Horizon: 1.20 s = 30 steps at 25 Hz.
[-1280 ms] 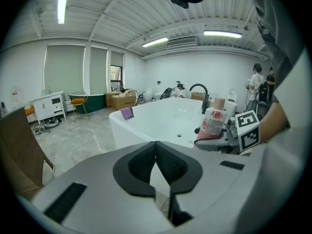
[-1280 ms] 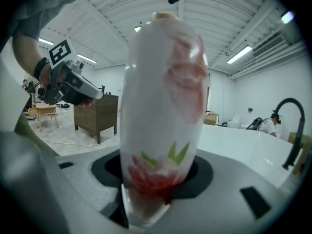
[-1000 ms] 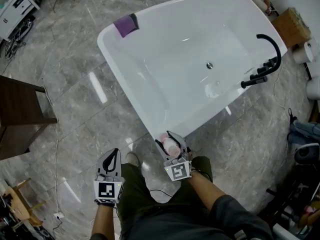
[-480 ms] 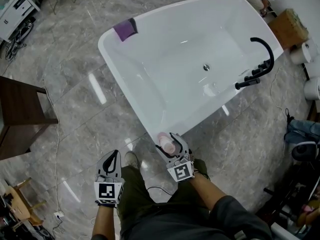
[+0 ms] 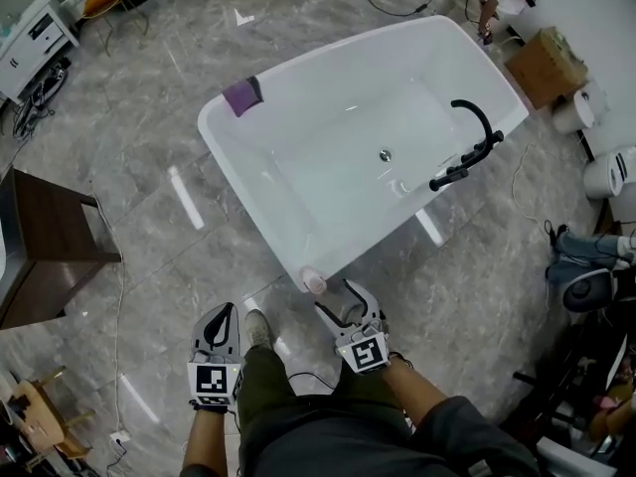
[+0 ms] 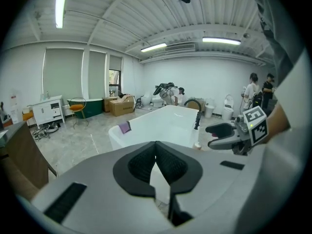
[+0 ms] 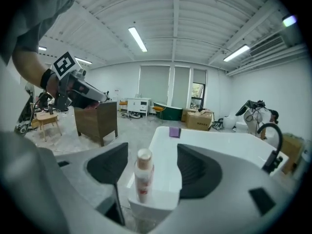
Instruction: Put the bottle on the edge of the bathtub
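Your left gripper [image 6: 156,150] has its jaws pressed together with nothing between them. Past them stands the white bathtub [image 6: 146,133], a purple cloth [image 6: 125,126] on its left rim. Your right gripper [image 6: 212,135] hangs at right, jaws apart.

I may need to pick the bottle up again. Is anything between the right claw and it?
Nothing visible does. The bottle stands upright on the near corner of the bathtub rim, straight in line with the open right claw, which does not touch it. The gap between them looks free.
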Each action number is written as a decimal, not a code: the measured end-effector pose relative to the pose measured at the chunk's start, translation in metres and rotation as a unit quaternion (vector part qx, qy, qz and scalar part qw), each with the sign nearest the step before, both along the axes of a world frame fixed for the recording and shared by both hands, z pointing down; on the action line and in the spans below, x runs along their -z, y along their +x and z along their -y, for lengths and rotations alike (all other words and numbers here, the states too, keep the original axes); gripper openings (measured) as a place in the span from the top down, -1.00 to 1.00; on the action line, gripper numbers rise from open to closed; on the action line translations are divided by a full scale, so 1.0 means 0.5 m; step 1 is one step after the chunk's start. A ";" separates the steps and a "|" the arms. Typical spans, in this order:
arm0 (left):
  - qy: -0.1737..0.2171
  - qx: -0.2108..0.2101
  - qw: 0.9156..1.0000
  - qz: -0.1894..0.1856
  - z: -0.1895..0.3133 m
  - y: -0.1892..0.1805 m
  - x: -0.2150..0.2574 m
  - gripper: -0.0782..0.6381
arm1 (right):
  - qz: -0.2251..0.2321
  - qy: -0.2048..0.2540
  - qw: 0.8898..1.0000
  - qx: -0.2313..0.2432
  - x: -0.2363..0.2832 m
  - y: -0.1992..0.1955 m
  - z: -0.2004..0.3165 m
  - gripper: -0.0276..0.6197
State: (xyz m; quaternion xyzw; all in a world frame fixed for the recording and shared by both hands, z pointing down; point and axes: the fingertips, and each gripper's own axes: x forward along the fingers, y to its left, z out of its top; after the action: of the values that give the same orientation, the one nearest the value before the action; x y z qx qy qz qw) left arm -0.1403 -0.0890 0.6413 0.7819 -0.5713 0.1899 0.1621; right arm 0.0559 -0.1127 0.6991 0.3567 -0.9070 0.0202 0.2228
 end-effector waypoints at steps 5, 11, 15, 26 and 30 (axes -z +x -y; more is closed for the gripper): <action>0.017 -0.009 1.000 -0.001 0.000 0.012 0.110 0.78 | 0.021 0.014 0.999 -0.033 0.160 0.041 -0.014 -0.03; 0.049 -0.019 0.999 -0.004 0.007 0.027 0.230 0.78 | 0.042 0.036 0.996 -0.067 0.322 0.090 -0.029 -0.02; 0.061 -0.029 0.998 -0.008 -0.007 0.052 0.277 0.78 | 0.040 0.051 0.994 -0.088 0.390 0.126 -0.051 0.06; 0.066 -0.061 0.996 -0.010 -0.039 0.116 0.325 0.78 | 0.044 0.081 0.986 -0.136 0.484 0.217 -0.085 0.42; 0.072 -0.067 0.995 -0.010 -0.045 0.130 0.340 0.78 | 0.053 0.084 0.982 -0.158 0.497 0.249 -0.090 0.53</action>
State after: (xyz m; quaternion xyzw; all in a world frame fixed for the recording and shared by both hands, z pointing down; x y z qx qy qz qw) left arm -0.0751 -0.0665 0.4715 0.8301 -0.5277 0.1510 0.0981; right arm 0.1802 -0.0679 0.4508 0.5118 -0.8480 -0.0024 0.1374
